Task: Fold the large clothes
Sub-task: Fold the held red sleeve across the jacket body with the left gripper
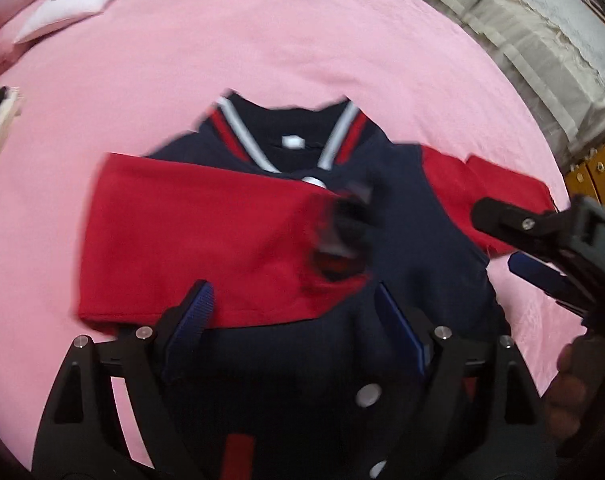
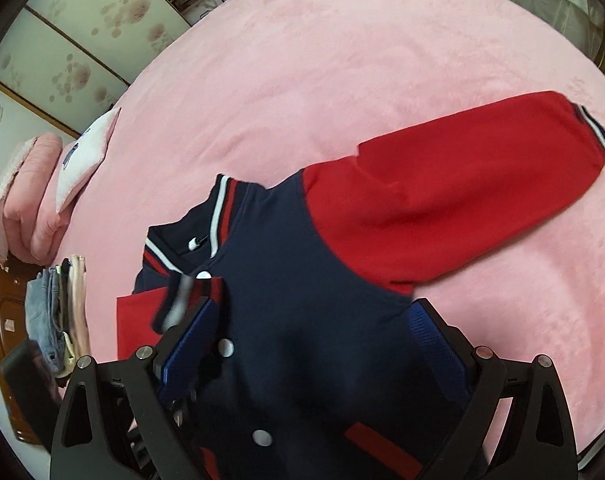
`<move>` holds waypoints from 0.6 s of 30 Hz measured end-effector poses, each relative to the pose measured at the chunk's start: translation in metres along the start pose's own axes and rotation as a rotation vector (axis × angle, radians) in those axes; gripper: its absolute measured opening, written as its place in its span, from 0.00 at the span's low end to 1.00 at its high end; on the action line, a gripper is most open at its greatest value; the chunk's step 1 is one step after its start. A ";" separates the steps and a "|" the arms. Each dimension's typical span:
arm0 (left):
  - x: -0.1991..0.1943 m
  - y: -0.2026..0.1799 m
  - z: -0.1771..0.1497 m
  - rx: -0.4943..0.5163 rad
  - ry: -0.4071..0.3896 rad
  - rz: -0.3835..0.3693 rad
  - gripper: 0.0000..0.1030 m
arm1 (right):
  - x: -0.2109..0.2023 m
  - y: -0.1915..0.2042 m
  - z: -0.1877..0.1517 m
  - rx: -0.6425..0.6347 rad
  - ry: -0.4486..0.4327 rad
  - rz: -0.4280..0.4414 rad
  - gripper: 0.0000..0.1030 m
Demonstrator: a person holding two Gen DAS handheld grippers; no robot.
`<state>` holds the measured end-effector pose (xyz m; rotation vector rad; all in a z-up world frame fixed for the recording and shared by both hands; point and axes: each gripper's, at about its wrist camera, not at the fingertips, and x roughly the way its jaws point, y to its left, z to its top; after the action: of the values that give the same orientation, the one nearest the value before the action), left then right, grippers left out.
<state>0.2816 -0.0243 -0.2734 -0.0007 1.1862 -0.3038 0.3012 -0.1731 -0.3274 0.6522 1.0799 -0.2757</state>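
Note:
A navy varsity jacket with red sleeves lies front up on the pink bedspread. One red sleeve is folded across the chest, its striped cuff blurred mid-air. The other red sleeve lies stretched out to the side. My left gripper is open above the jacket's front, holding nothing. My right gripper is open over the jacket's body; it also shows in the left wrist view, open beside the outstretched sleeve.
A white pillow and a folded pink quilt sit at the bed's far side. A stack of folded clothes lies at the bed's edge by a wooden headboard. A light bedcover shows beyond the bed.

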 end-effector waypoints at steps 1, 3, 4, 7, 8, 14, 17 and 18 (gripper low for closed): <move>-0.005 0.007 -0.001 -0.021 0.000 0.005 0.78 | 0.001 0.004 -0.001 -0.005 0.005 0.006 0.93; -0.014 0.022 -0.001 -0.075 0.004 0.002 0.78 | 0.000 0.016 -0.007 -0.032 0.029 0.035 0.88; -0.017 0.034 -0.002 -0.117 0.004 0.003 0.78 | 0.005 0.024 -0.008 -0.057 0.052 0.049 0.87; -0.019 0.065 -0.005 -0.215 0.003 0.024 0.78 | 0.022 0.045 -0.014 -0.117 0.114 0.051 0.77; -0.020 0.074 -0.003 -0.240 0.005 0.034 0.78 | 0.027 0.049 -0.016 -0.119 0.130 0.050 0.73; -0.009 0.134 -0.004 -0.453 0.019 0.088 0.78 | 0.069 0.060 -0.025 -0.041 0.229 0.079 0.38; 0.002 0.153 -0.001 -0.519 0.052 0.119 0.78 | 0.071 0.072 -0.028 -0.100 0.229 0.071 0.23; 0.005 0.157 -0.002 -0.533 0.065 0.112 0.78 | 0.069 0.075 -0.029 -0.129 0.224 0.075 0.17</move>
<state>0.3179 0.1251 -0.3036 -0.3903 1.2971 0.1181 0.3502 -0.0895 -0.3701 0.6161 1.2735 -0.0673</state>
